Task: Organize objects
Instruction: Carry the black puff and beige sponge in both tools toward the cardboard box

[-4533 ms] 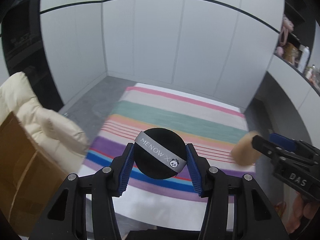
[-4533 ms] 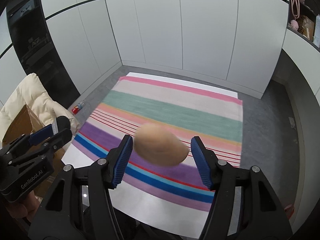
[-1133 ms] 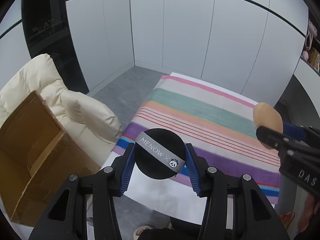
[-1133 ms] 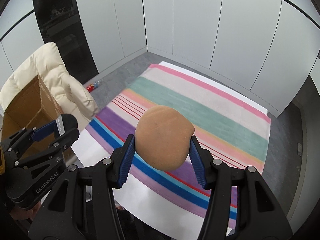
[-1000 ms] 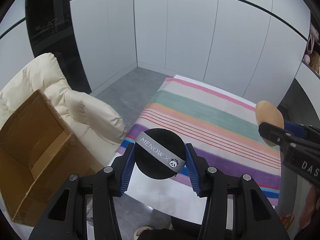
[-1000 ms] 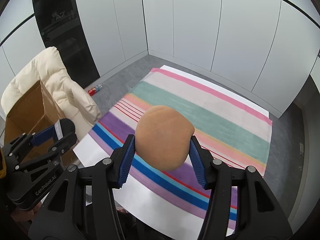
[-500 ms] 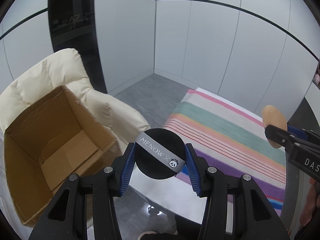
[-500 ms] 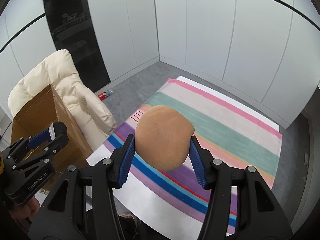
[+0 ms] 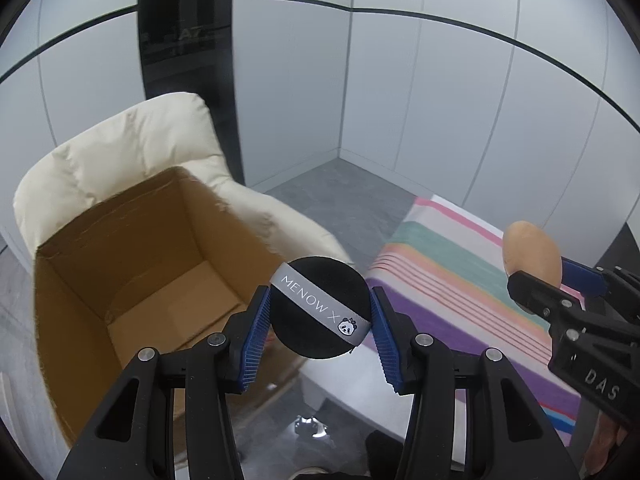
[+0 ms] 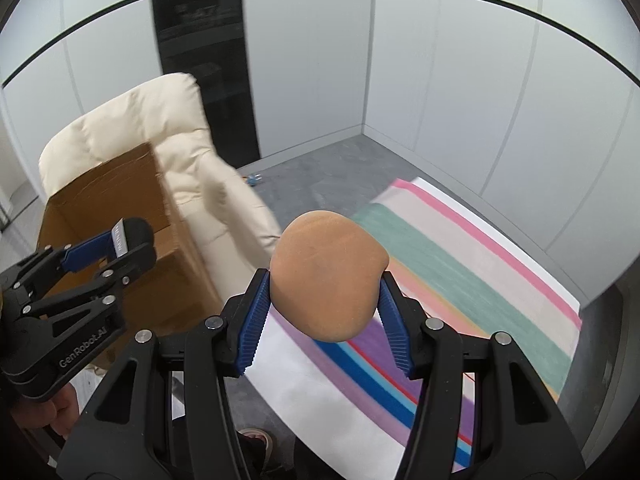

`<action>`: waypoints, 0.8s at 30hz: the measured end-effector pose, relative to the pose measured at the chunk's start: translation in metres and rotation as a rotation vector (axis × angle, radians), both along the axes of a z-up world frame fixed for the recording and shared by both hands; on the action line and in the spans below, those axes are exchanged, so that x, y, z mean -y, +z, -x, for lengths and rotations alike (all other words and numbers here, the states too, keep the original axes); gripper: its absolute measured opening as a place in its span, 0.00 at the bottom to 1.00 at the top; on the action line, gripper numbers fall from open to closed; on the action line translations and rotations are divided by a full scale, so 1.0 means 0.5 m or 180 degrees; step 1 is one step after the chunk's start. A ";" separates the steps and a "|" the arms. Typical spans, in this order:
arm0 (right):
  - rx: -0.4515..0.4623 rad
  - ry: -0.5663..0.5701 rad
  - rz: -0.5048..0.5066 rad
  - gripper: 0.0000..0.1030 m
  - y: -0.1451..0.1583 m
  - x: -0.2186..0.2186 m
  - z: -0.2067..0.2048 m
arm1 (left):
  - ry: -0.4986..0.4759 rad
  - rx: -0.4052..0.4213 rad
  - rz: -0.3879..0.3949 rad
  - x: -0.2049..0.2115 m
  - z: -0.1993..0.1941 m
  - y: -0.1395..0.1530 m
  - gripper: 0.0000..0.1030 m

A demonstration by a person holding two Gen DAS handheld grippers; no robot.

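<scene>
The left gripper (image 9: 320,314) and the right gripper (image 10: 323,298) both angle downward, side by side. Each has its jaws clamped on something held between its blue pads (image 9: 256,332).

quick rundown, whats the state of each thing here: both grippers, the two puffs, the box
left gripper: shut on black puff
black puff: held off the ground, beside the box opening
right gripper: shut on tan puff
tan puff: held above the striped rug
cardboard box: open, standing on the cream armchair, nothing visible inside

Black puff (image 9: 318,312) clamped in jaws — open cardboard box (image 9: 132,264) apparently beneath.
</scene>
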State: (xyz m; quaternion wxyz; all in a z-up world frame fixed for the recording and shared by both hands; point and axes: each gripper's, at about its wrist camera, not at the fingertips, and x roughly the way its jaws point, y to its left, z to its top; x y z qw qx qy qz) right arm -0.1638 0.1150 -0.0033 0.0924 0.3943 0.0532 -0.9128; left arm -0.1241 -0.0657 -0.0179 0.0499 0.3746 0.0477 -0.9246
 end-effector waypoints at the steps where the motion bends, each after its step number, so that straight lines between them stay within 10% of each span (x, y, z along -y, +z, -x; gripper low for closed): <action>1: 0.0000 0.0037 -0.0005 0.54 0.000 0.014 0.001 | 0.0026 0.0007 -0.0016 0.012 -0.002 -0.001 0.49; 24: 0.0016 0.0745 0.0019 0.54 -0.014 0.296 0.039 | 0.0513 0.0052 0.0114 0.240 -0.066 0.000 0.49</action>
